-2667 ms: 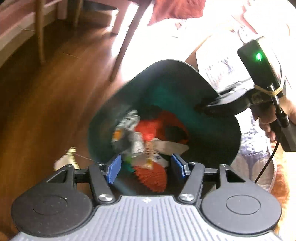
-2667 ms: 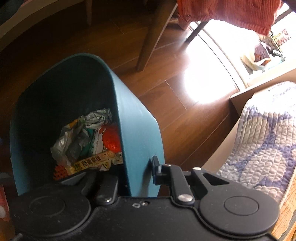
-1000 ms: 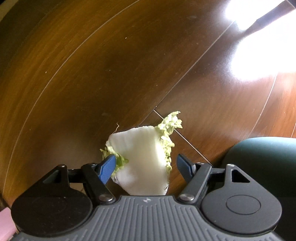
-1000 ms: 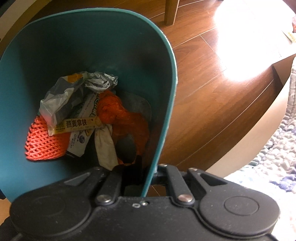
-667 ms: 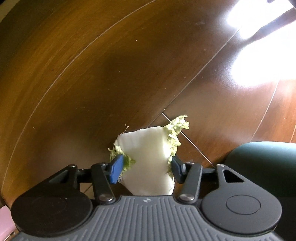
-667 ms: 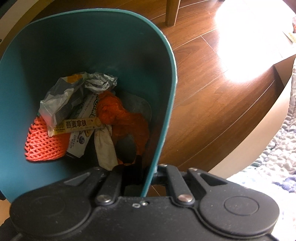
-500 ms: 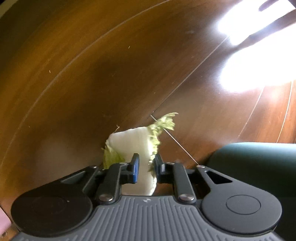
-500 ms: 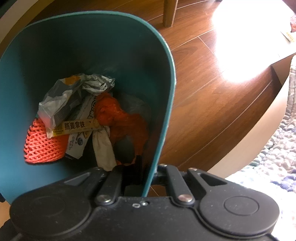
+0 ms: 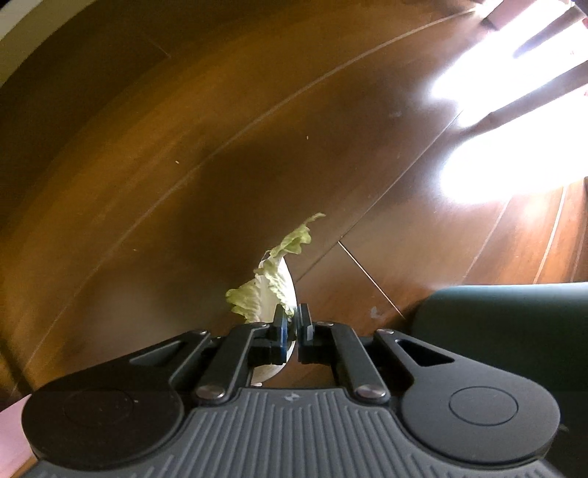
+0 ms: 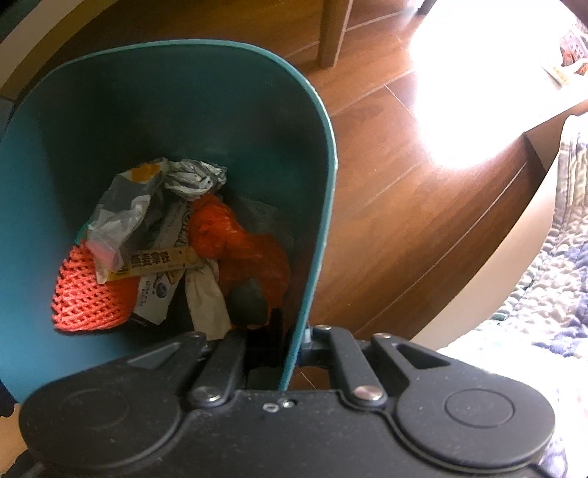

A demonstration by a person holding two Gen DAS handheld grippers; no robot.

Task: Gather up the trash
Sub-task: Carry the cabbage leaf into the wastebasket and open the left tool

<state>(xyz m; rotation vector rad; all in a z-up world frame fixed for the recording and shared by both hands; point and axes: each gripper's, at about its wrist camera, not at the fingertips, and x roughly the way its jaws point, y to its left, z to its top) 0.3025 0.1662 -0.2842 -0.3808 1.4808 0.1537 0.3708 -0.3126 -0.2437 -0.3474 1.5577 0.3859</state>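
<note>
A pale green and white cabbage leaf (image 9: 273,283) hangs above the wooden floor (image 9: 183,165), pinched edge-on in my left gripper (image 9: 292,325), which is shut on it. The teal trash bin (image 9: 507,312) shows as a dark rim at the lower right of the left wrist view. In the right wrist view my right gripper (image 10: 294,343) is shut on the wall of the teal trash bin (image 10: 154,106). Inside lie an orange foam net (image 10: 82,294), an orange bag (image 10: 235,239), crumpled grey plastic (image 10: 125,213) and a yellow wrapper (image 10: 161,261).
A wooden furniture leg (image 10: 332,29) stands beyond the bin. A quilted patterned cover (image 10: 555,264) over a pale curved edge fills the right side. Bright sunlight patches (image 9: 514,161) glare on the floor.
My left gripper closed on the cabbage leaf and lifted it off the floor; the leaf now hangs edge-on. The right gripper and the bin barely moved.
</note>
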